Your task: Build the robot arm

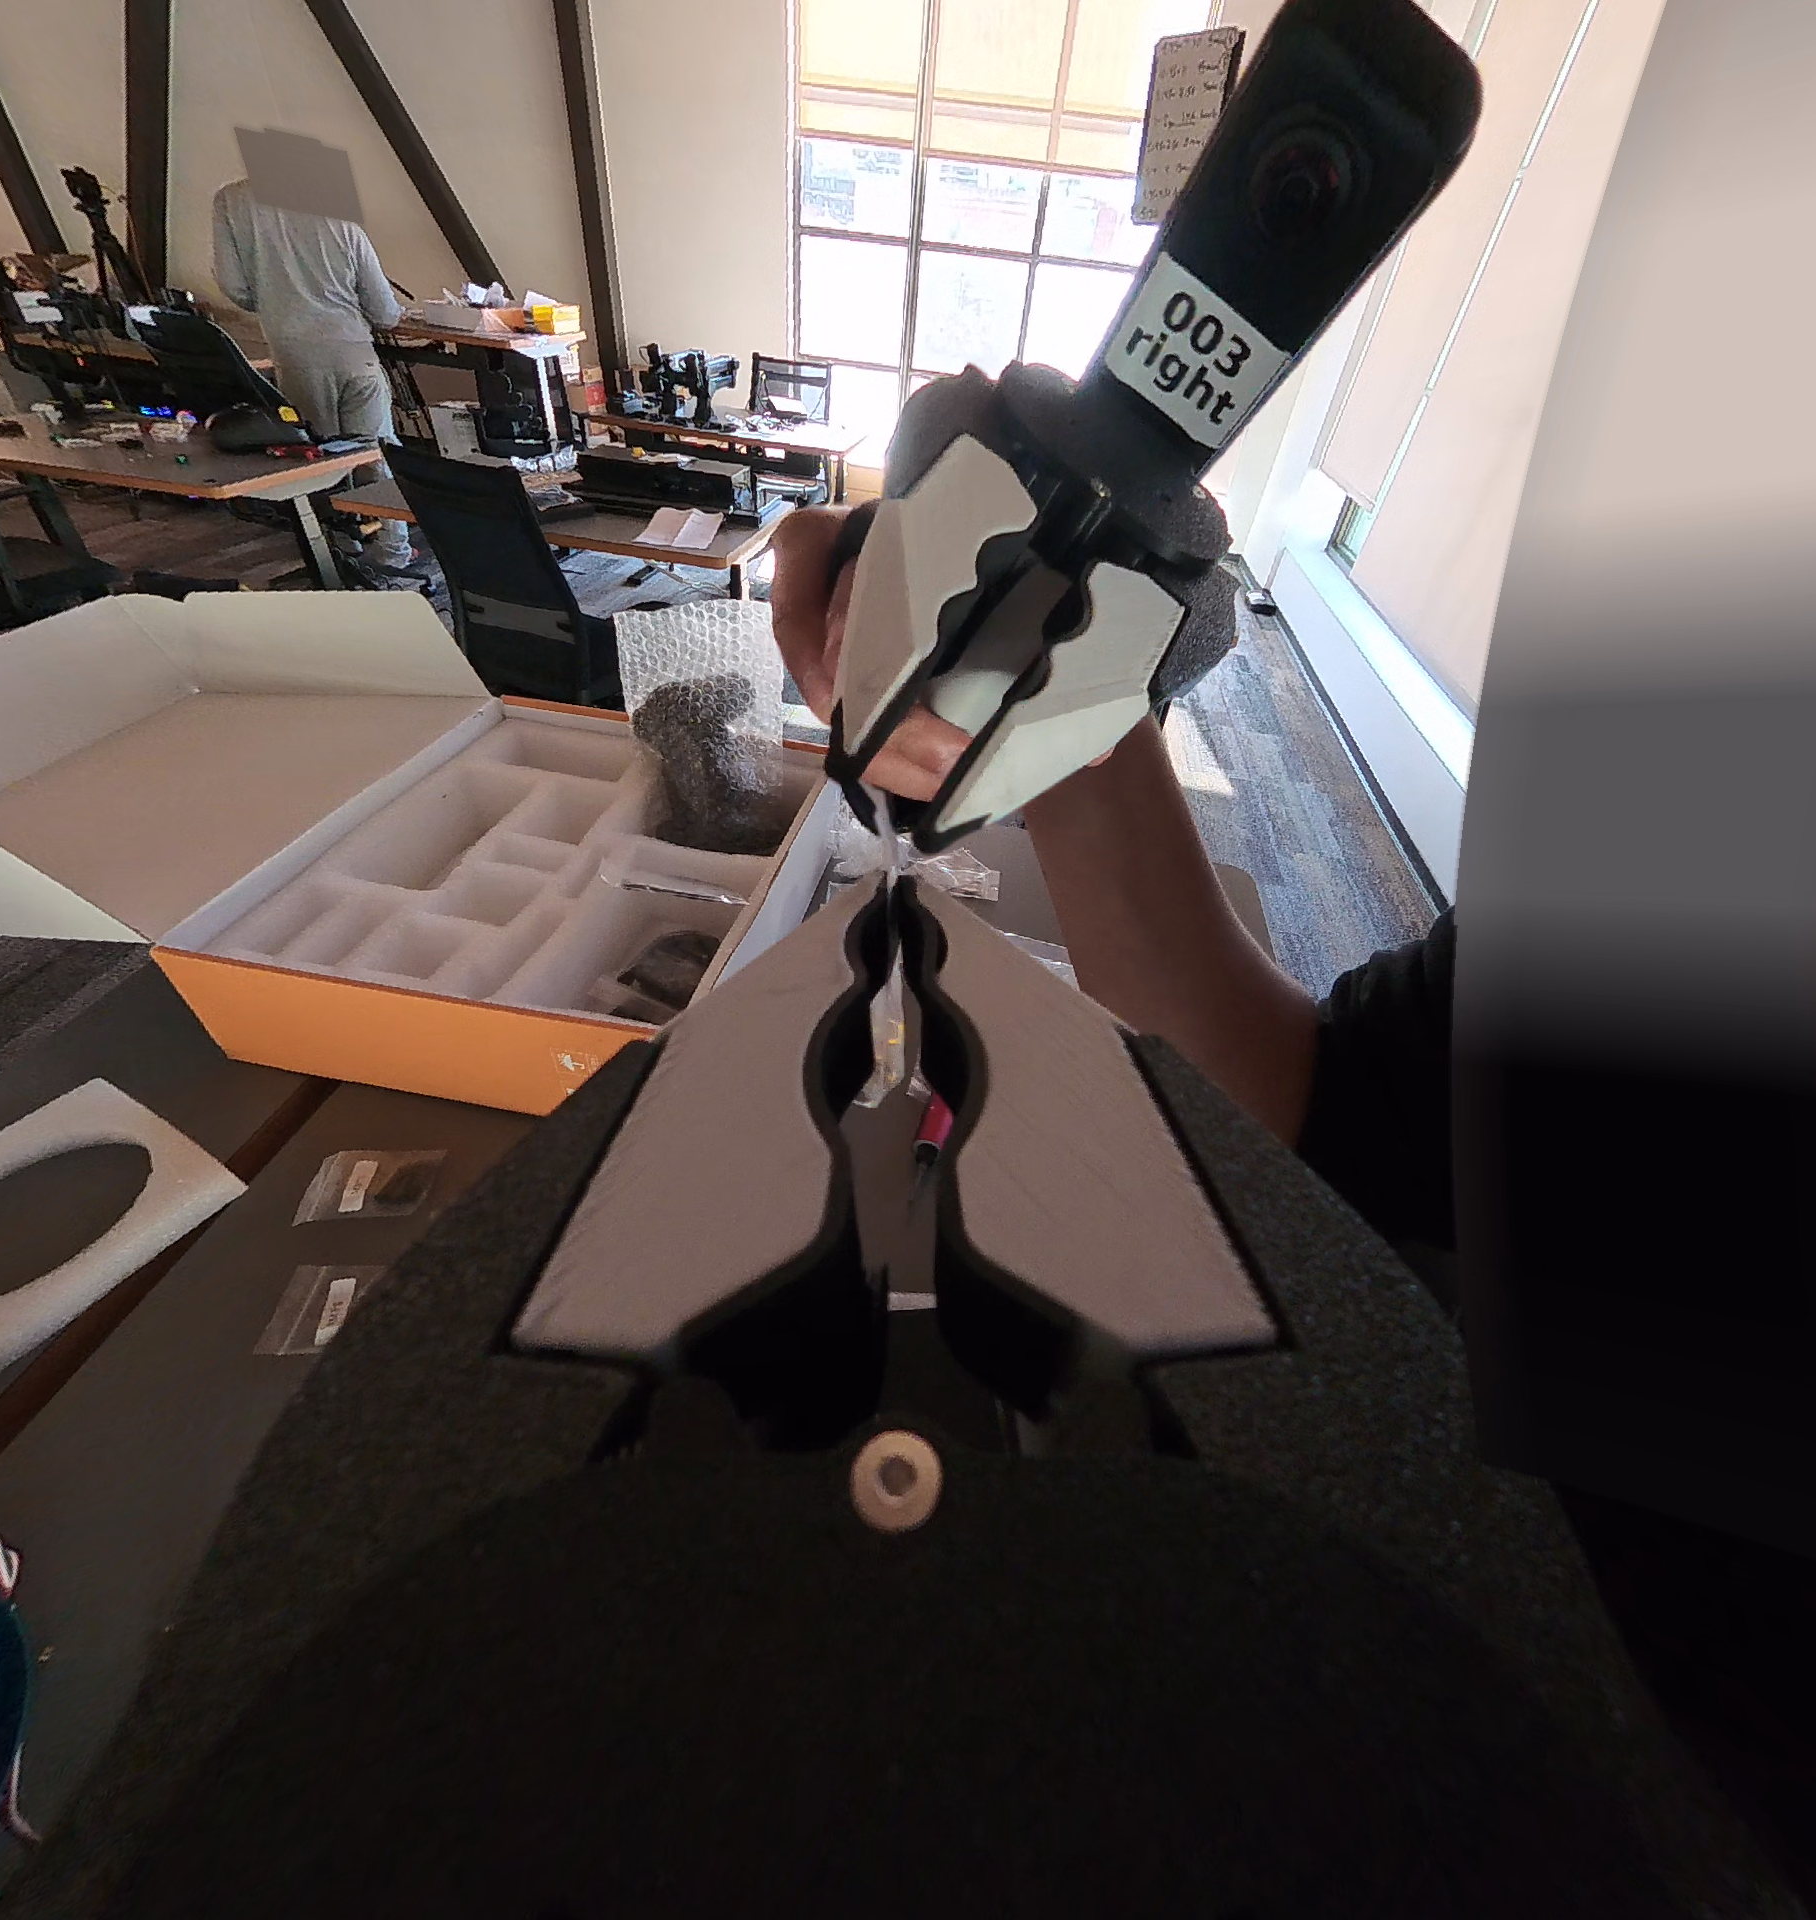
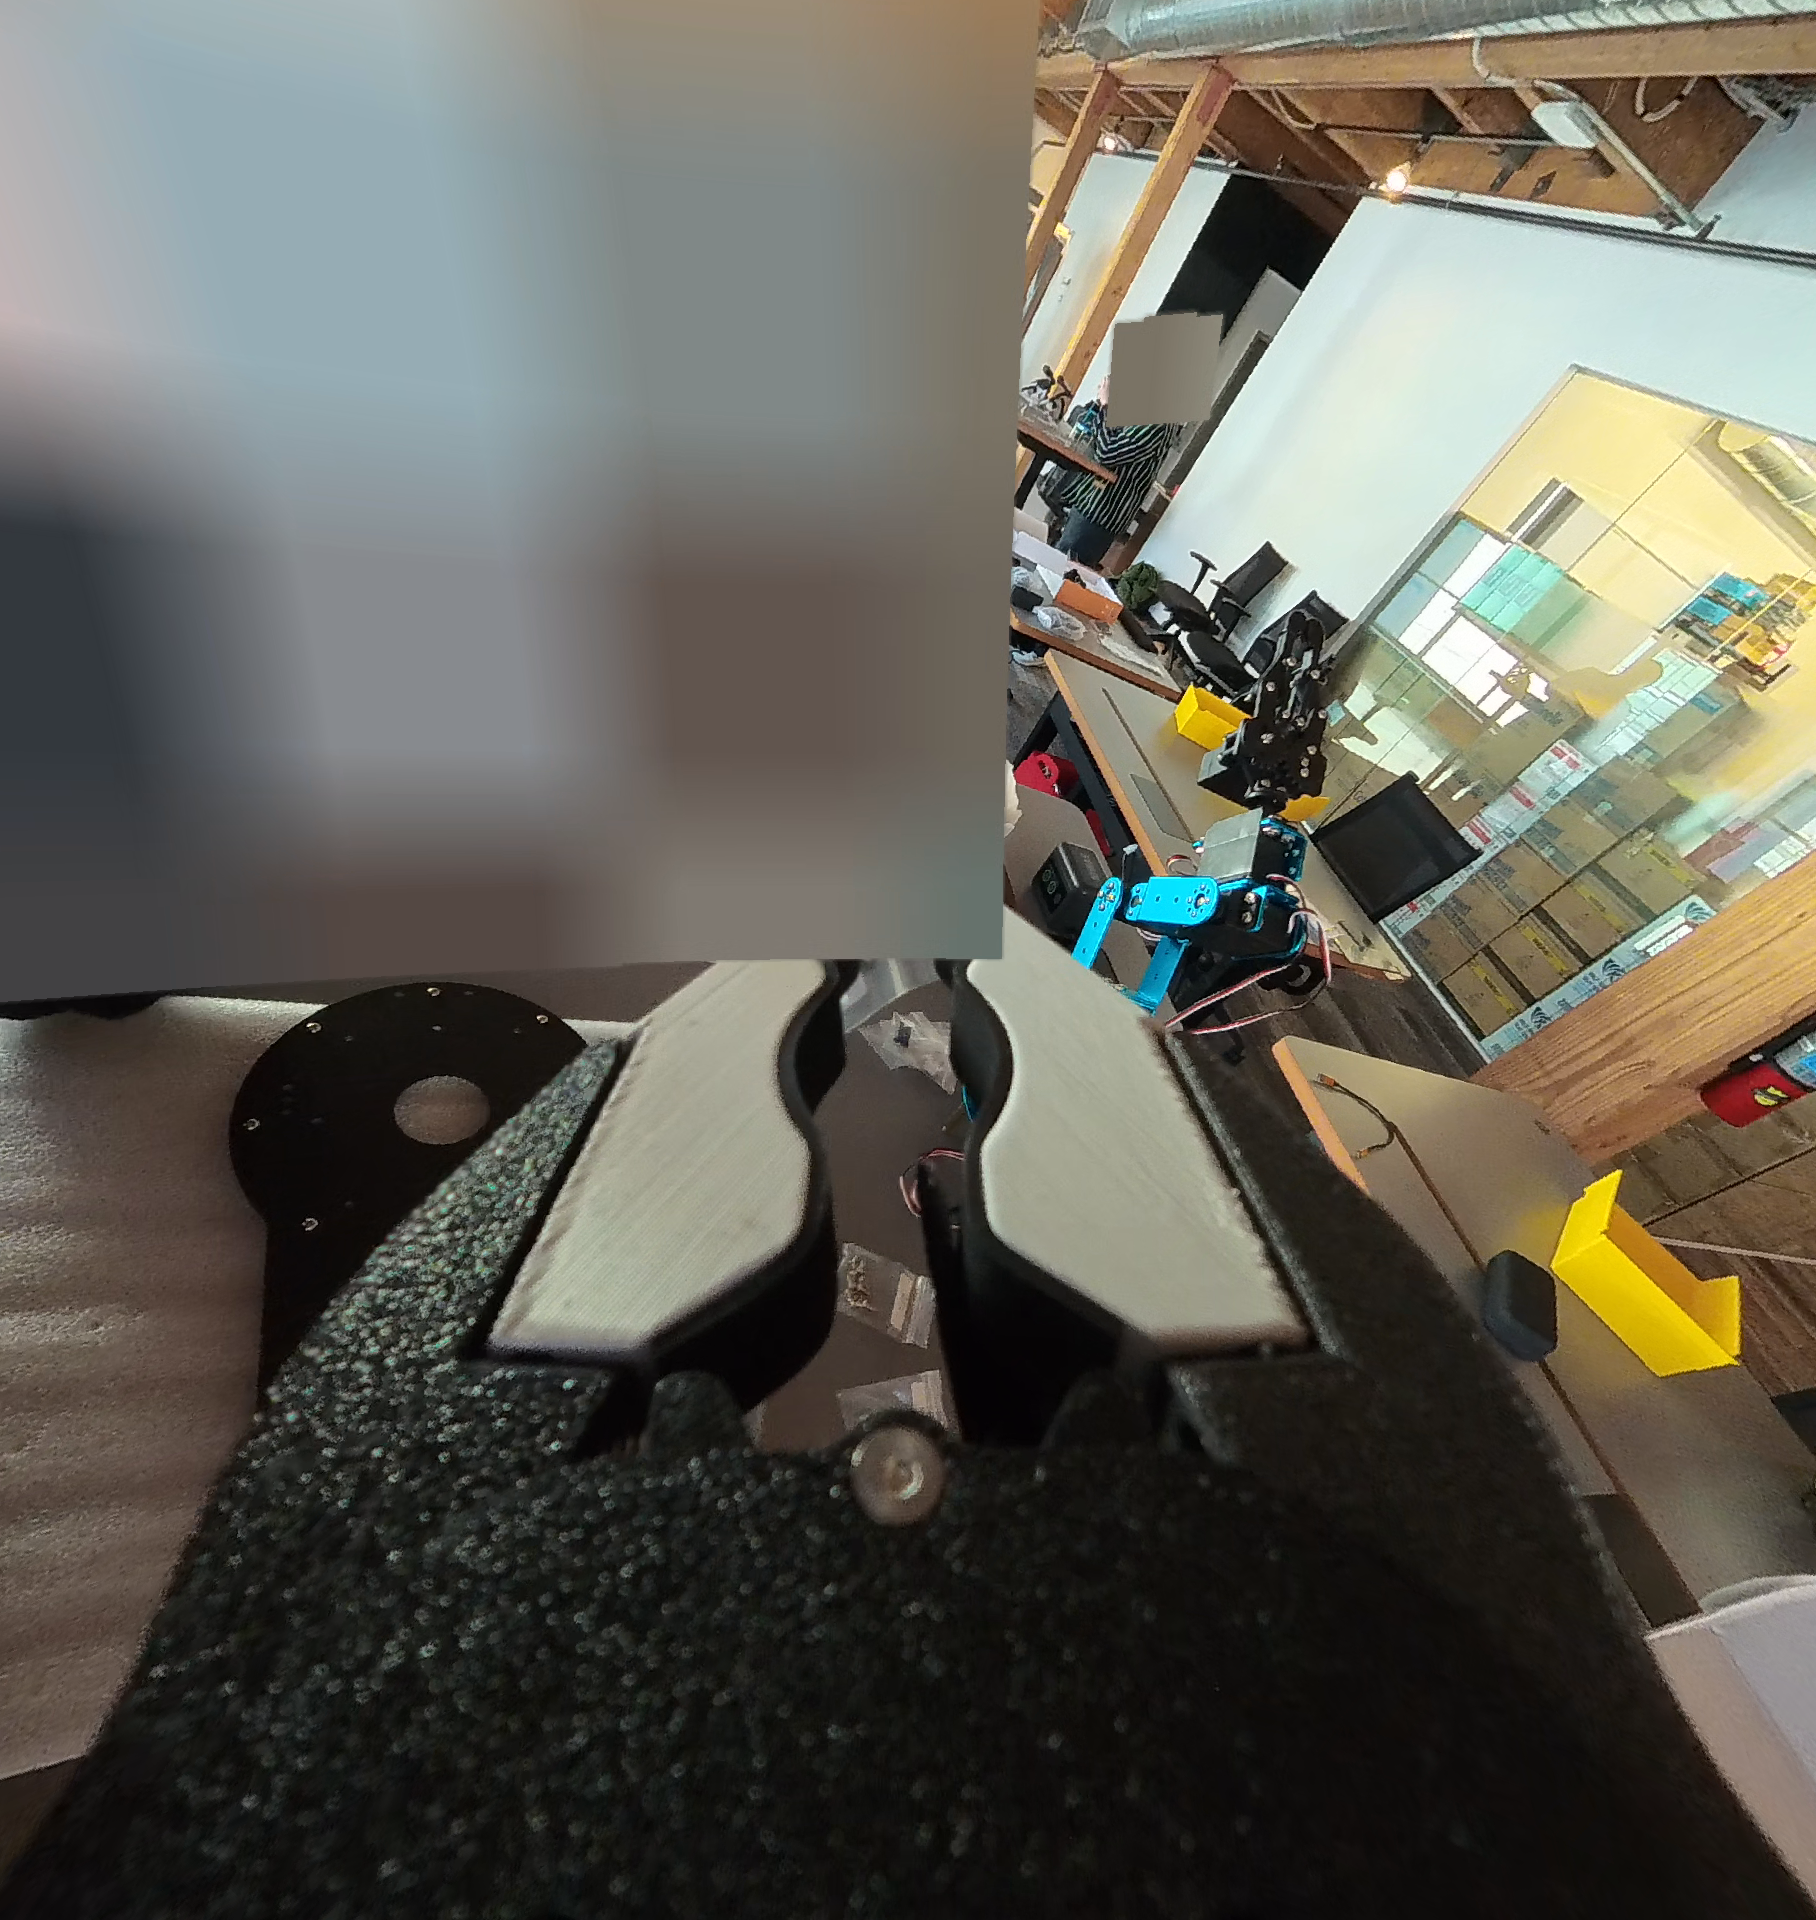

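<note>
Black speckled foam housing fills the lower frame of both views. Left gripper [image 1: 896, 914] has its grey ribbed fingers closed on a thin clear plastic bag [image 1: 888, 1023]. Right gripper [image 1: 888, 826], top centre, pinches the bag's upper end. Orange box [image 1: 447, 1023] with white foam compartments sits centre left; a bubble-wrapped dark part [image 1: 701, 743] stands inside.

In the right wrist view, the fingertips are hidden.

dark tabletop [image 1: 384, 1122] | orange box [image 1: 405, 1018]; white foam piece [image 1: 104, 1247]; small clear bags [image 1: 369, 1184]
</note>
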Available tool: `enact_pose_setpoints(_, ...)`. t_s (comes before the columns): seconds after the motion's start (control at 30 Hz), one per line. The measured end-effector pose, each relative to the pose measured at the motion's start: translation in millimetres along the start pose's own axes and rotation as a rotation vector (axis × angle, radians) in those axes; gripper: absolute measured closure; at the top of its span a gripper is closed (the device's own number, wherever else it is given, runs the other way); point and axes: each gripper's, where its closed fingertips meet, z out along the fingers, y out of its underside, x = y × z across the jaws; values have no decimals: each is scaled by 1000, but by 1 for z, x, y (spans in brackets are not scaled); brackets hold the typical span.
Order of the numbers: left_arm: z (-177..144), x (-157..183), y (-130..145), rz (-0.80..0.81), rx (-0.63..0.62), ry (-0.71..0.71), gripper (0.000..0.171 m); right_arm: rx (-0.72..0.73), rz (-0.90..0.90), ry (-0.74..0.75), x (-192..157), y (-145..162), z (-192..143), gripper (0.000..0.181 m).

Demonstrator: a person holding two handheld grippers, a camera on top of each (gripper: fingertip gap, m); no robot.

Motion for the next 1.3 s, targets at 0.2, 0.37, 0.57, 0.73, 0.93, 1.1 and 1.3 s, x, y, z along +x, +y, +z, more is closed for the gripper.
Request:
enact_pose_setpoints(0.2,0,-2,1,-9,-3,-5,171,1,-1,-2,0,1,-1,169)
enact_pose_setpoints(0.37,0,-3,1,-13,-5,-8,171,2,-4,-1,0,0,-1,170)
enact_pose_setpoints(0.57,1,-2,0,-15,-5,-8,171,-6,-6,-1,-1,2,0,171)
enact_pose_setpoints(0.73,-1,-6,0,-22,-3,-20,171,2,-12,2,-1,0,-1,172)
enact_pose_setpoints(0.93,-2,-5,-1,-19,0,-21,171,0,-14,-12,-4,0,2,172)
enact_pose_setpoints(1.1,-3,-8,0,-27,1,-27,171,7,-17,-9,-4,-2,1,172)
enact_pose_setpoints(1.3,-4,-8,-1,-29,4,-28,171,4,-15,-23,-7,-2,3,172)
